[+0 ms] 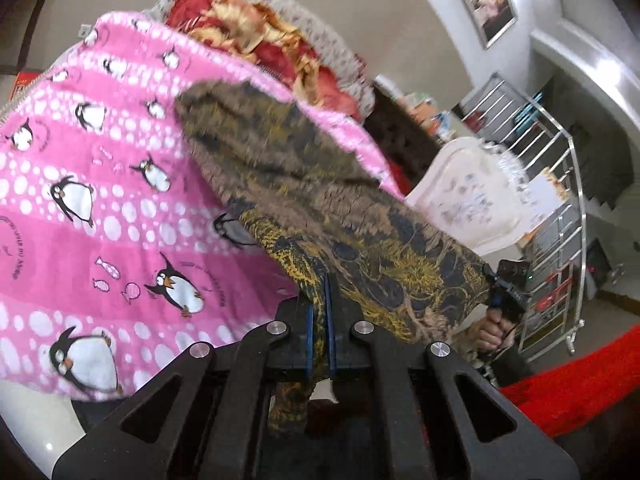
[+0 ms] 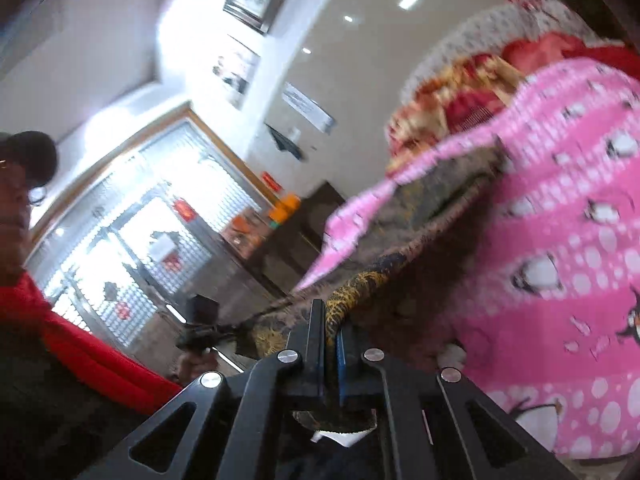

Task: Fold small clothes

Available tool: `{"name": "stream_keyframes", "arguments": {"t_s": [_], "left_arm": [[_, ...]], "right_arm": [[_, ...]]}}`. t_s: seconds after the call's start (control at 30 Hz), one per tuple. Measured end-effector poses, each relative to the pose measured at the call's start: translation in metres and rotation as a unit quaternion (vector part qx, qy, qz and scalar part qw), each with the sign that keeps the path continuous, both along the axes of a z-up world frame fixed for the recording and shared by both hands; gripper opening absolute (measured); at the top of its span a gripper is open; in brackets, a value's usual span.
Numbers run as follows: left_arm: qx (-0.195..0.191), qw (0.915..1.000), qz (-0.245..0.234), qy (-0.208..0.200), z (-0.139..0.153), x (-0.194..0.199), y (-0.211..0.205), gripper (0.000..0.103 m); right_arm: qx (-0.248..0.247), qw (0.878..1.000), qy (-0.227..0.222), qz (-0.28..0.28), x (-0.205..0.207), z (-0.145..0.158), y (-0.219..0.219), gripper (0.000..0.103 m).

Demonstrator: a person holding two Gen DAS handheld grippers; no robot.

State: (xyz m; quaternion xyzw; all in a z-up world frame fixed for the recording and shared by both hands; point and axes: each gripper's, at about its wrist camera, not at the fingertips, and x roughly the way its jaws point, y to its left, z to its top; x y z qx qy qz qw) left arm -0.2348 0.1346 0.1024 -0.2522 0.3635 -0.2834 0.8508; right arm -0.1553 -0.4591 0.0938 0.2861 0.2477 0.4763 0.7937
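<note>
The left hand-held gripper point(image 1: 319, 304) is pinched tight on one edge of the brown and yellow cloth point(image 1: 320, 200). The right hand-held gripper point(image 2: 329, 334) is pinched tight on another edge of it. The cloth hangs stretched between them, and its far part lies on the pink penguin blanket point(image 1: 100, 200). It looks soft, light and floppy, so it will sag and bend wherever nothing holds it. Corners and edges look like the best places to hold. The blanket gives a wide flat spot for laying it down. A white chair point(image 1: 468, 196) and a metal rack point(image 1: 556, 200) stand off to one side, well apart
</note>
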Motion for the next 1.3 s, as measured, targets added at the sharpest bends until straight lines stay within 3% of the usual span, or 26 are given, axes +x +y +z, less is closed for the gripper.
{"name": "stream_keyframes", "arguments": {"t_s": [0.17, 0.23, 0.3, 0.4, 0.53, 0.67, 0.77, 0.87, 0.93, 1.0, 1.07, 1.1, 1.13, 1.17, 1.23, 1.3], "left_arm": [[-0.025, 0.9996, -0.01, -0.007, 0.02, -0.03, 0.007, 0.003], [-0.026, 0.9996, 0.002, -0.012, 0.023, -0.025, 0.007, 0.003], [-0.012, 0.9993, 0.034, -0.013, 0.022, 0.006, 0.01, 0.003], [0.003, 0.9979, 0.063, -0.01, 0.019, 0.066, 0.012, 0.003], [0.055, 0.9953, 0.077, -0.017, 0.013, 0.167, 0.005, 0.003], [0.068, 0.9929, 0.095, 0.021, -0.013, 0.262, 0.013, 0.003], [0.107, 0.9876, 0.099, 0.06, -0.042, 0.316, 0.013, 0.003], [0.137, 0.9813, 0.095, 0.096, -0.072, 0.342, 0.008, 0.004], [0.152, 0.9772, 0.088, 0.119, -0.091, 0.348, 0.004, 0.004], [0.136, 0.9791, 0.083, 0.126, -0.101, 0.351, 0.009, 0.004], [0.111, 0.9822, 0.078, 0.13, -0.099, 0.349, 0.019, 0.005], [0.104, 0.9831, 0.074, 0.131, -0.097, 0.346, 0.025, 0.006], [0.11, 0.9827, 0.076, 0.128, -0.091, 0.342, 0.031, 0.01], [0.12, 0.9813, 0.084, 0.125, -0.087, 0.339, 0.036, 0.027], [0.128, 0.9773, 0.122, 0.116, -0.072, 0.325, 0.053, 0.053], [0.142, 0.9716, 0.165, 0.091, -0.051, 0.308, 0.06, 0.052]], "right_arm": [[0.022, 0.999, -0.027, -0.004, -0.026, 0.036, -0.019, 0.004], [0.015, 1.0, -0.025, -0.009, -0.026, 0.039, -0.027, 0.004], [0.01, 0.999, -0.019, -0.03, -0.012, 0.039, -0.031, 0.004], [0.009, 0.996, 0.021, -0.088, 0.047, 0.029, -0.031, 0.004], [-0.014, 0.988, 0.07, -0.14, 0.14, 0.013, -0.009, 0.004], [-0.054, 0.974, 0.129, -0.179, 0.231, -0.008, 0.02, 0.004], [-0.081, 0.963, 0.17, -0.192, 0.28, -0.029, 0.03, 0.004], [-0.136, 0.943, 0.214, -0.216, 0.316, -0.054, 0.037, 0.004], [-0.145, 0.932, 0.249, -0.221, 0.33, -0.072, 0.036, 0.006], [-0.132, 0.922, 0.298, -0.211, 0.34, -0.095, 0.031, 0.007], [-0.09, 0.922, 0.315, -0.207, 0.342, -0.099, 0.019, 0.009], [-0.076, 0.923, 0.317, -0.204, 0.341, -0.096, 0.014, 0.016], [-0.067, 0.924, 0.314, -0.206, 0.338, -0.091, 0.008, 0.027], [-0.066, 0.923, 0.307, -0.221, 0.333, -0.083, 0.0, 0.032], [-0.061, 0.924, 0.282, -0.252, 0.321, -0.064, -0.019, 0.036], [-0.073, 0.925, 0.254, -0.274, 0.305, -0.039, -0.032, 0.036]]}}
